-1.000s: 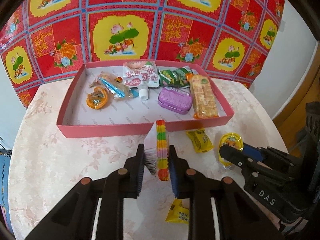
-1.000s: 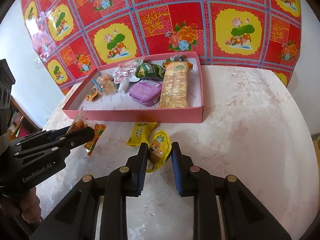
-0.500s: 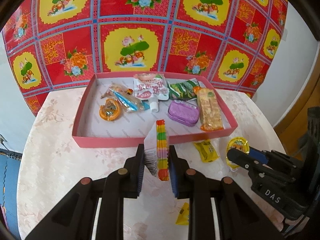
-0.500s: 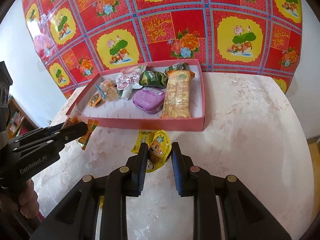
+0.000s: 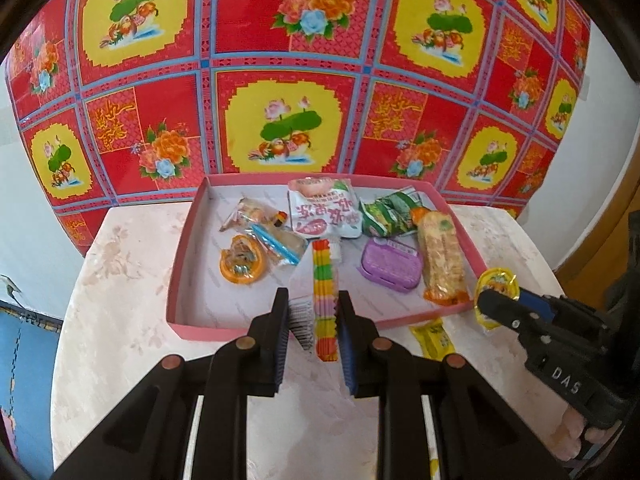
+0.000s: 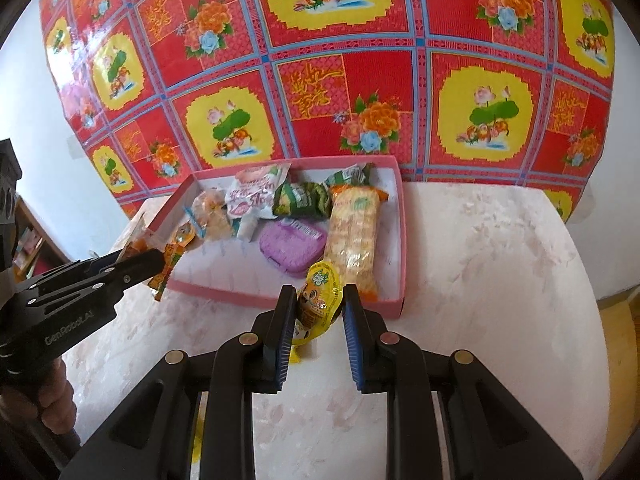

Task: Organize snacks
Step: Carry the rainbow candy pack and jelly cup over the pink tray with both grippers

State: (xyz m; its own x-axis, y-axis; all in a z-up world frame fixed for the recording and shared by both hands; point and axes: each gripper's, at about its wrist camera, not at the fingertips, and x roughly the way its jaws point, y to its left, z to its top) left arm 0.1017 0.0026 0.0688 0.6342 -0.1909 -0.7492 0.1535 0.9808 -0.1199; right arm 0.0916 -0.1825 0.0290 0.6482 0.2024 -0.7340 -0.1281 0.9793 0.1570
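My left gripper (image 5: 311, 316) is shut on a rainbow-striped candy packet (image 5: 323, 292) and holds it over the front edge of the pink tray (image 5: 188, 240). My right gripper (image 6: 316, 312) is shut on a yellow jelly cup (image 6: 318, 300) and holds it just in front of the tray's near wall (image 6: 240, 296). The tray holds a purple tin (image 5: 390, 266), a long cracker pack (image 5: 442, 258), a white pouch (image 5: 324, 208), a green pack (image 5: 386, 212) and an orange jelly cup (image 5: 241, 265).
A yellow sachet (image 5: 432, 338) lies on the marble table (image 6: 500, 280) in front of the tray. A red and yellow floral cloth (image 5: 280, 60) hangs behind the table. The table's round edge drops off at right (image 6: 592, 320).
Both grippers have risen and moved forward toward the tray with their snacks held. The rainbow packet now hangs over the tray's front edge.
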